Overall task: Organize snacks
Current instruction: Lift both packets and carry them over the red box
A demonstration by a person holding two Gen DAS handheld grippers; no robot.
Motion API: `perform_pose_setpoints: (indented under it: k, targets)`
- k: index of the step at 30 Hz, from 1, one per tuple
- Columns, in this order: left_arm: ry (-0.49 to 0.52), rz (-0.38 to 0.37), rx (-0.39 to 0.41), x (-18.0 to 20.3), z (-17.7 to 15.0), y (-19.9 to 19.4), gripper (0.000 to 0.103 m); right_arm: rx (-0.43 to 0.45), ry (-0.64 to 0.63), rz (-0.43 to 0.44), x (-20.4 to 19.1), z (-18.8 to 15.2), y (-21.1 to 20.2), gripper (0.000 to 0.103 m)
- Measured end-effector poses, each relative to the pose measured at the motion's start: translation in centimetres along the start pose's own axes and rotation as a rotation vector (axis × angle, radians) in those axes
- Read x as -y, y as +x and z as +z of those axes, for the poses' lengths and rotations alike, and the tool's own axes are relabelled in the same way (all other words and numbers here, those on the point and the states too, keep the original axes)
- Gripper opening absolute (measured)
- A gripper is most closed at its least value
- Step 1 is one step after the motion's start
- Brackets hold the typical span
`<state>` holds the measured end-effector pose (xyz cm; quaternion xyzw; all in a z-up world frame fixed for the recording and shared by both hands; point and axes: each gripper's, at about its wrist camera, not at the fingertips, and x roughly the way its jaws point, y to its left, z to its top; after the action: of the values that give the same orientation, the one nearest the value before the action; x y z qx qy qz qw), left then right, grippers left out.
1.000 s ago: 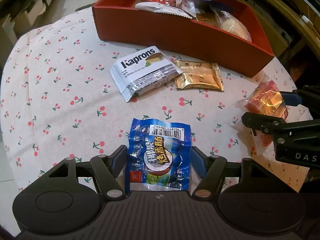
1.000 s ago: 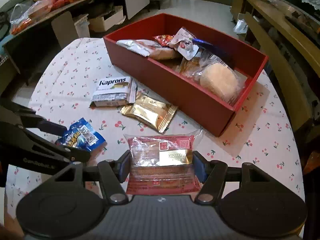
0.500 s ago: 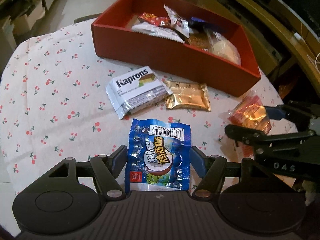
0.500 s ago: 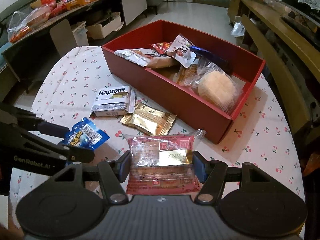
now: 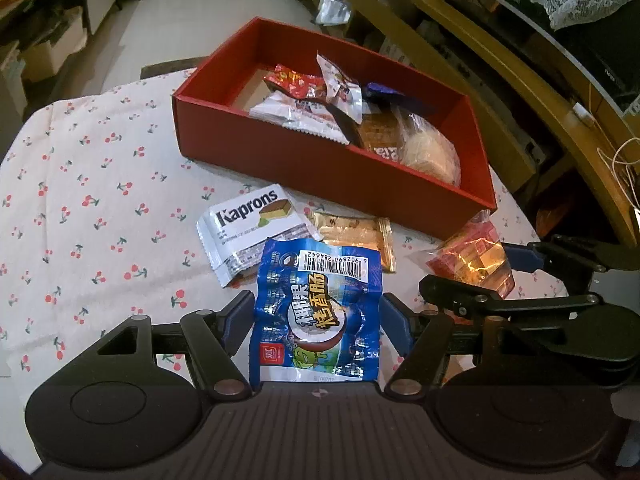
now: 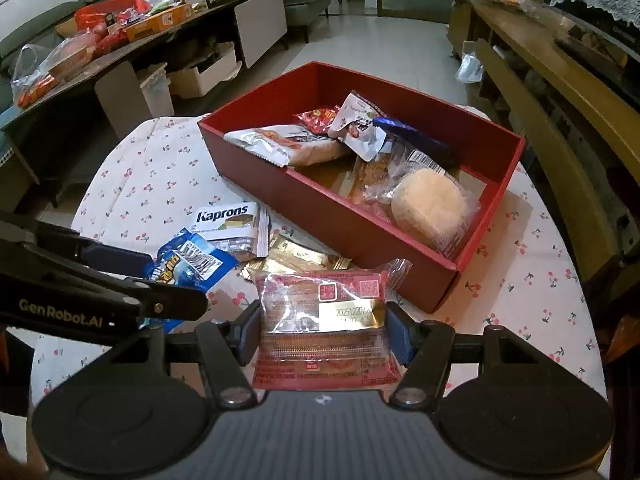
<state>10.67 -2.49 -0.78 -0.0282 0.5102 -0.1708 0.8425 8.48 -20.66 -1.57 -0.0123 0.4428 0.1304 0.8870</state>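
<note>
The left claw point(image 5: 316, 316) is closed on a blue snack packet point(image 5: 318, 312), held above the tabletop point(image 5: 80, 208). The right claw point(image 6: 322, 334) is closed on a red-and-gold snack packet point(image 6: 324, 320), also lifted. The red box point(image 6: 320, 216) stands at the far side, holding several snacks. A Kaprons packet point(image 5: 252, 228) and a gold packet point(image 5: 356, 236) lie touching, just near of the box.
</note>
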Motion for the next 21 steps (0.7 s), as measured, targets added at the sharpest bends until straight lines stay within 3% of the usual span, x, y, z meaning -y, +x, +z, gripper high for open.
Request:
perform_pose_setpoints:
  k: [21]
  targets:
    - [-0.005,-0.035,0.134,1.2,3.3,-2.3,0.073,0.117,0.089,-0.014,1.7,3.2,-2.0,0.076]
